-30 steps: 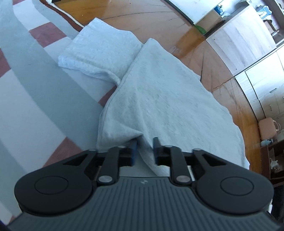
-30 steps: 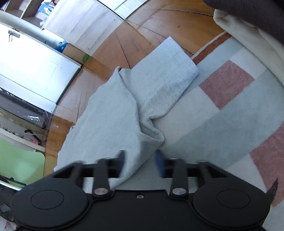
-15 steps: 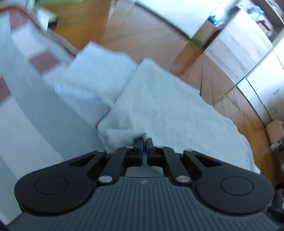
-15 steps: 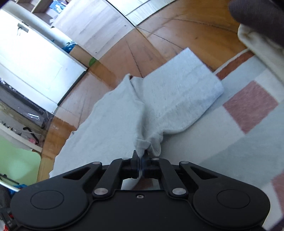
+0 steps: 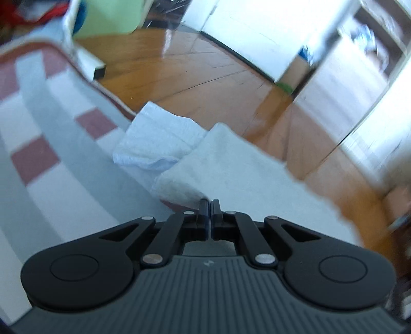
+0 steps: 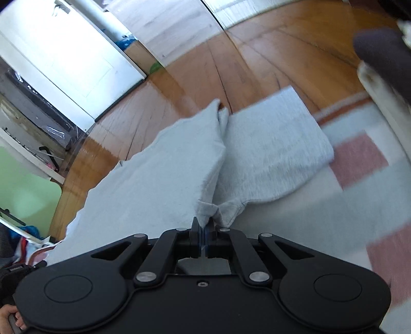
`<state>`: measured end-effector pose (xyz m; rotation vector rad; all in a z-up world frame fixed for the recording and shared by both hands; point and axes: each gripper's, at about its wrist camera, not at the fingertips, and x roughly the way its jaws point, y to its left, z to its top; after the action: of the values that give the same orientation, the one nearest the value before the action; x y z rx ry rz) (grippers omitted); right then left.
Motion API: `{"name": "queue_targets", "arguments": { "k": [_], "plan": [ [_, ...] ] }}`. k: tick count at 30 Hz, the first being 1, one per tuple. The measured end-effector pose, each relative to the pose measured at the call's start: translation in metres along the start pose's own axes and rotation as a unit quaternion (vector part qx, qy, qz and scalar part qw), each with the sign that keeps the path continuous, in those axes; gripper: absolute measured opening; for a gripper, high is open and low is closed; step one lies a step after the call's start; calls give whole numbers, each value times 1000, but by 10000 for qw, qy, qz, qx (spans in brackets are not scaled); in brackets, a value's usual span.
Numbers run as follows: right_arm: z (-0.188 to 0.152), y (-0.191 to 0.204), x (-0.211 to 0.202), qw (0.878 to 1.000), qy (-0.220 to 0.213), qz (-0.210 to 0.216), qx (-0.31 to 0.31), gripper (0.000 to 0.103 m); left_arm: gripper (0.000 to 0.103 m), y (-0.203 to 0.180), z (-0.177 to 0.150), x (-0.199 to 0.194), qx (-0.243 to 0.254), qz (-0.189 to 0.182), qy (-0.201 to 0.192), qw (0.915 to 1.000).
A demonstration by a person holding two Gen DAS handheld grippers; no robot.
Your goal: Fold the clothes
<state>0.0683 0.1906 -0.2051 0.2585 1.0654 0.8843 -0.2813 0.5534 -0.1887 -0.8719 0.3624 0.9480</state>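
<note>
The pale grey, soft-knit garment [image 6: 164,179] lies spread on the floor, partly on the grey, white and dusty-red block-patterned rug [image 5: 51,179] and partly on the glossy brown wooden floorboards [image 5: 205,84] beyond the rug's edge. One short sleeve [image 6: 277,144] lies flat and points to the right in the right wrist view; in the left wrist view the same sleeve [image 5: 159,138] sits left of the body cloth [image 5: 231,174].

The right tool [image 6: 203,231] is clamped on a bunched fold of the garment at the sleeve's near seam, the cloth puckering up between its black fingers. The left tool [image 5: 210,205] has its fingers pressed together on the near edge of the body cloth, which rises toward them in a ridge.

Farther off, a white door panel [image 6: 77,64] stands against the floorboards. A cream blanket edge [image 6: 380,102] with a dark cloth [image 6: 380,56] over it lies at the far right of the right wrist view. A pale green surface [image 5: 108,18] shows at the far left of the left wrist view. The background is blurred.
</note>
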Motion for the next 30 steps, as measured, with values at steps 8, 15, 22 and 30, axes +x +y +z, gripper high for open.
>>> {"name": "queue_targets", "arguments": {
  "k": [8, 15, 22, 30],
  "plan": [
    [-2, -2, 12, 9990, 298, -207, -274, 3, 0, 25, -1, 20, -235, 557, 589, 9964],
    [-8, -14, 21, 9988, 403, -259, -138, 3, 25, 45, -16, 49, -441, 1189, 1226, 9843],
    [-9, -19, 25, 9986, 459, -215, -166, 3, 98, 28, -23, 63, -4, 882, 1030, 9908],
    [-7, -19, 26, 9984, 476, -190, -222, 3, 7, -3, -25, 67, 1047, 1196, 630, 9853]
  ]
}}
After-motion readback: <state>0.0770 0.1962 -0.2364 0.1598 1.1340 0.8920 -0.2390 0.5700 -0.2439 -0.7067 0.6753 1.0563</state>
